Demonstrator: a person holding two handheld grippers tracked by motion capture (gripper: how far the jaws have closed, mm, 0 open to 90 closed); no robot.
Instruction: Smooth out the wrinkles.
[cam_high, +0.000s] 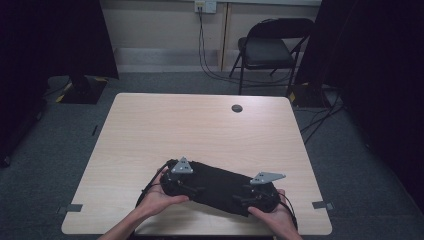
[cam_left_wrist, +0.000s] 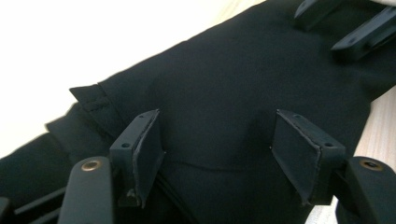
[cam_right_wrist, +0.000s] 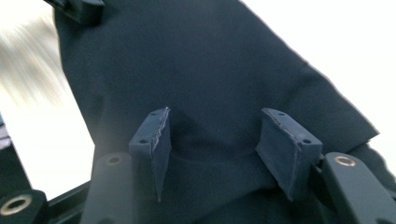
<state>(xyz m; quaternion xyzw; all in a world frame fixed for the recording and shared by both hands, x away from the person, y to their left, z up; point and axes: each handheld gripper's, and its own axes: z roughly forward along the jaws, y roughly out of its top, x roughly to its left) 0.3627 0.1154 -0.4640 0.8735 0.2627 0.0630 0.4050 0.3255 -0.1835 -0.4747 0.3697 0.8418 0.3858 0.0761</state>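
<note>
Black cloth (cam_high: 217, 186) lies folded in a long strip near the front edge of the tabletop (cam_high: 200, 125), skewed, left end farther from the person. Left gripper (cam_high: 192, 189) sits on its left end, jaws spread wide with cloth between the pads (cam_left_wrist: 147, 149) but not pinched. Right gripper (cam_high: 246, 199) sits on the right end, jaws likewise apart over the cloth, pads (cam_right_wrist: 156, 149) not clamping; a hand (cam_high: 160, 197) backs each gripper.

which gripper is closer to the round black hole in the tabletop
Left, narrowly. The left gripper sits at the black cloth's left end, below and left of the hole; the right gripper sits lower, at the cloth's right end.
</note>
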